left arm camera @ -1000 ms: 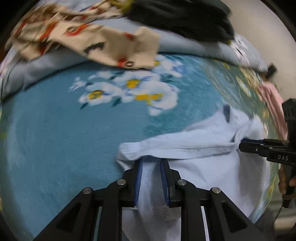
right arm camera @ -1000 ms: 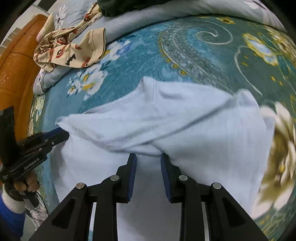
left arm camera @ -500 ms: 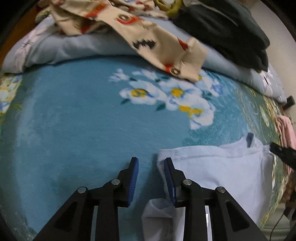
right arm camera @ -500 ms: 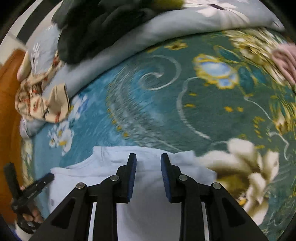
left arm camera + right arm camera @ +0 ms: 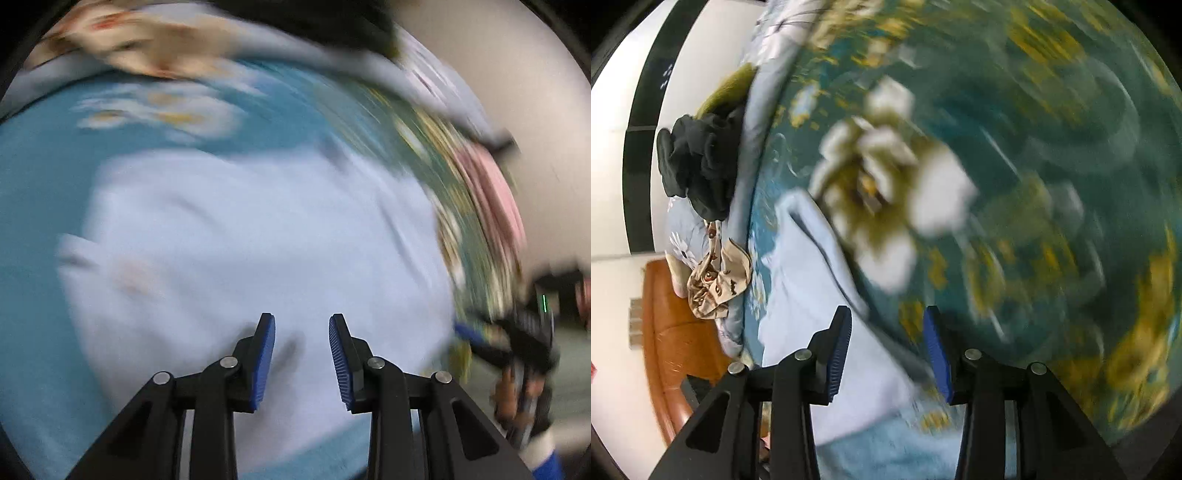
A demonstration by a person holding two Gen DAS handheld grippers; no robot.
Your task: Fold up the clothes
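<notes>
A pale blue garment [image 5: 258, 236] lies spread on the teal flowered bedspread [image 5: 40, 177]. My left gripper [image 5: 301, 354] is open and empty, hovering over the garment's near part. In the right wrist view the same garment [image 5: 809, 280] lies left of and under my right gripper [image 5: 886, 350], which is open and empty at the garment's right edge. The right gripper [image 5: 480, 339] also shows in the left wrist view, at the right. Both views are motion-blurred.
A beige patterned garment [image 5: 718, 280] and a dark garment [image 5: 698, 170] lie on a grey-blue quilt [image 5: 753, 147] at the head of the bed. A pink cloth [image 5: 495, 195] lies at the right. An orange wooden headboard [image 5: 672, 332] stands at the left.
Both grippers have let go of the pale blue garment and opened wider. The garment now lies flat on the bed. Both cameras are swinging fast.
</notes>
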